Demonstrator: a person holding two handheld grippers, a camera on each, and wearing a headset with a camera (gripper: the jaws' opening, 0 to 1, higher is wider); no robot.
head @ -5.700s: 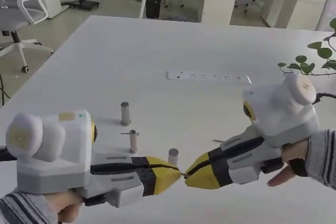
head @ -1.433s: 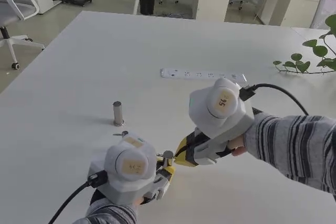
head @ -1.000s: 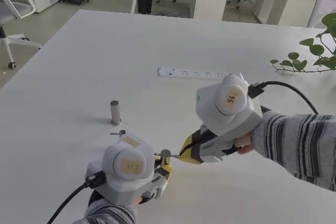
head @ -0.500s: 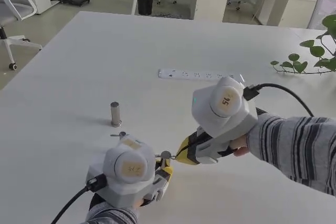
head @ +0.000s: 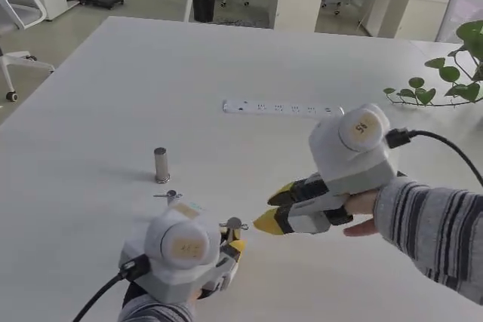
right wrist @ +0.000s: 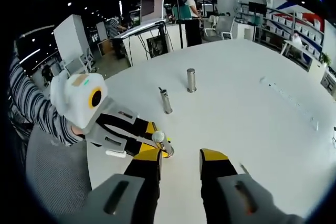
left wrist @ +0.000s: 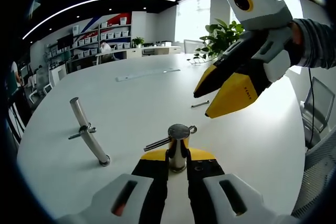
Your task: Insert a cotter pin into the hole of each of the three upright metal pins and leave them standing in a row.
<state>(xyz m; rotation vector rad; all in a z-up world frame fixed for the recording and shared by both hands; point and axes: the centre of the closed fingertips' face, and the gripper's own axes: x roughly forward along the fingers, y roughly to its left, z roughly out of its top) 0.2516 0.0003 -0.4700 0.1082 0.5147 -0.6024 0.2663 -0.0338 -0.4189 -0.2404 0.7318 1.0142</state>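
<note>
1. Currently my left gripper is clamped on the near pin, low on its shaft. The pin stands upright between my jaws with a cotter pin through it, just under the head.
2. My right gripper has its jaws spread and holds nothing. Its yellow tips sit just right of the near pin, apart from it.
3. Ahead and to the left of my left jaws stands the middle pin with a cotter pin through it, and the far pin stands beyond that.
4. A loose cotter pin lies on the table, just right of my right jaws.
5. Open white table runs ahead of both sets of jaws to a power strip, and the far edge is well beyond it.
6. A round sticker on the right gripper carries digits too blurred to read.
</note>
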